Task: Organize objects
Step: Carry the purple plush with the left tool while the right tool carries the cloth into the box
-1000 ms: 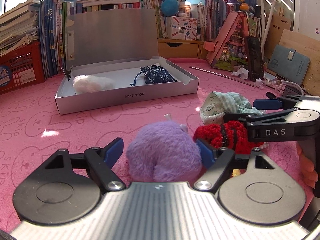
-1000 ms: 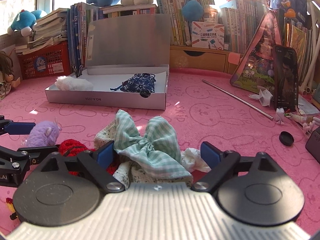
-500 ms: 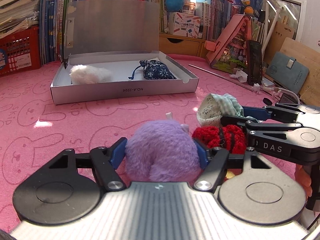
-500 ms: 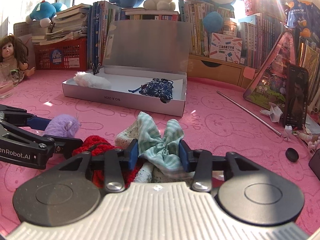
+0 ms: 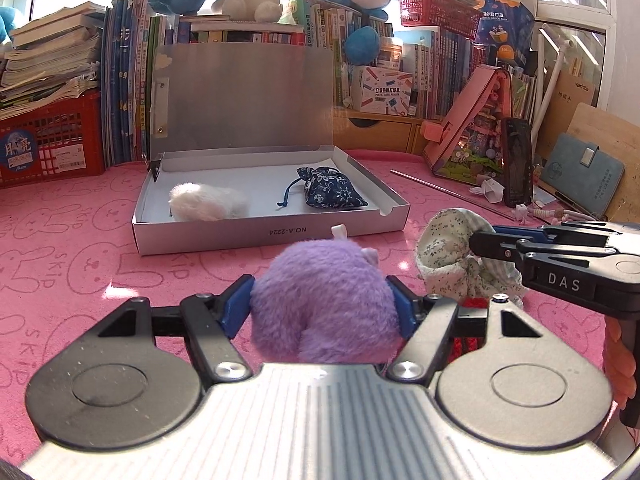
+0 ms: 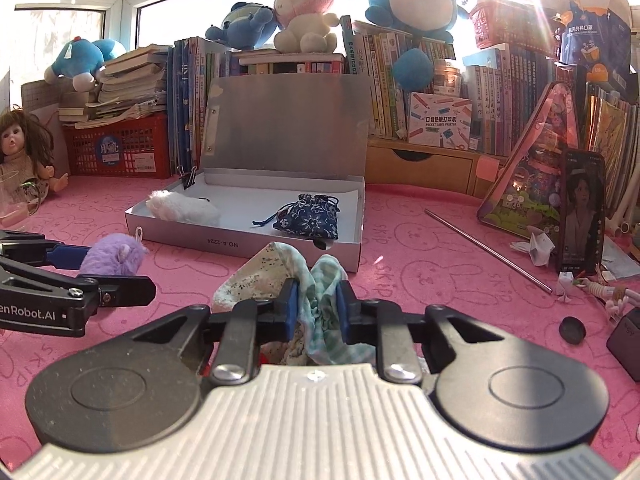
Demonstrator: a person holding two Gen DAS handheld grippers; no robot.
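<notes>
Left wrist view: at the near edge of the pink mat (image 5: pixel 72 264), your left gripper (image 5: pixel 322 308) is pointing level toward the open box (image 5: pixel 264 236).
Left fingers: you are clamping the blue pads (image 5: pixel 236 306) on both sides of the purple plush toy (image 5: pixel 324 300), which is filling the gap between them.
Left surroundings: the box is sitting ahead with its lid standing upright; a white plush (image 5: pixel 206 202) is lying in its left part and a blue floral pouch (image 5: pixel 332 194) in its right part. Your right gripper (image 5: pixel 480 242) is reaching in from the right, its tips at the floral cloth bundle (image 5: pixel 448 252). A red knitted piece (image 5: pixel 472 304) is peeking out low behind your right finger.

Right wrist view: just short of the box's (image 6: pixel 240 244) front right corner, your right gripper (image 6: pixel 316 306) is pointing slightly down over the mat (image 6: pixel 440 280).
Right fingers: you are pinching them nearly together on the cloth bundle (image 6: pixel 320 280), with green checked fabric squeezed between the pads (image 6: pixel 290 308).
Right surroundings: your left gripper (image 6: pixel 116 270) is lying at the left holding the purple toy (image 6: pixel 116 258). The white plush (image 6: pixel 182 210) and pouch (image 6: pixel 308 220) are resting in the box. A metal rod (image 6: pixel 488 250), a phone (image 6: pixel 582 212) and a small black cap (image 6: pixel 572 330) are sitting to the right, well apart from the box.
</notes>
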